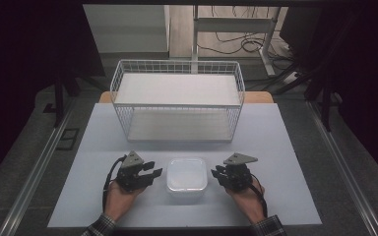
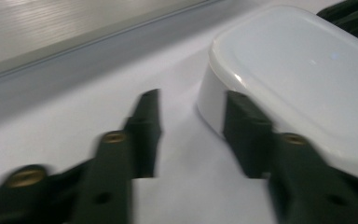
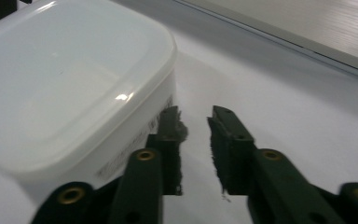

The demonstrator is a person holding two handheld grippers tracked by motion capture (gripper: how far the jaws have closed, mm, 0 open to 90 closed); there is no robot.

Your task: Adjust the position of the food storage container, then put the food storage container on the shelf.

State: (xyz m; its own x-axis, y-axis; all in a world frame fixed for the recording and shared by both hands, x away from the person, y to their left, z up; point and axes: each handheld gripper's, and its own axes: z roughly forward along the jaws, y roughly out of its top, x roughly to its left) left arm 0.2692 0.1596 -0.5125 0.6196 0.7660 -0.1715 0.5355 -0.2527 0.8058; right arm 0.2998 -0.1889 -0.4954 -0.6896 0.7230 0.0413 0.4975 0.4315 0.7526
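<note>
Sitting on the desk (image 1: 285, 147) between both tools, the white lidded container (image 1: 186, 176) lies in front of the wire basket (image 1: 177, 101). Left tool (image 1: 153, 169) and right tool (image 1: 216, 172) flank it, jaws spread, pinching nothing.

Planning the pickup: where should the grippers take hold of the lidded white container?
Grip the white container by its two opposite side walls under the lid rim, left gripper from its left, right gripper from its right. It is broad, low and round-cornered, likely too wide for one gripper.
</note>
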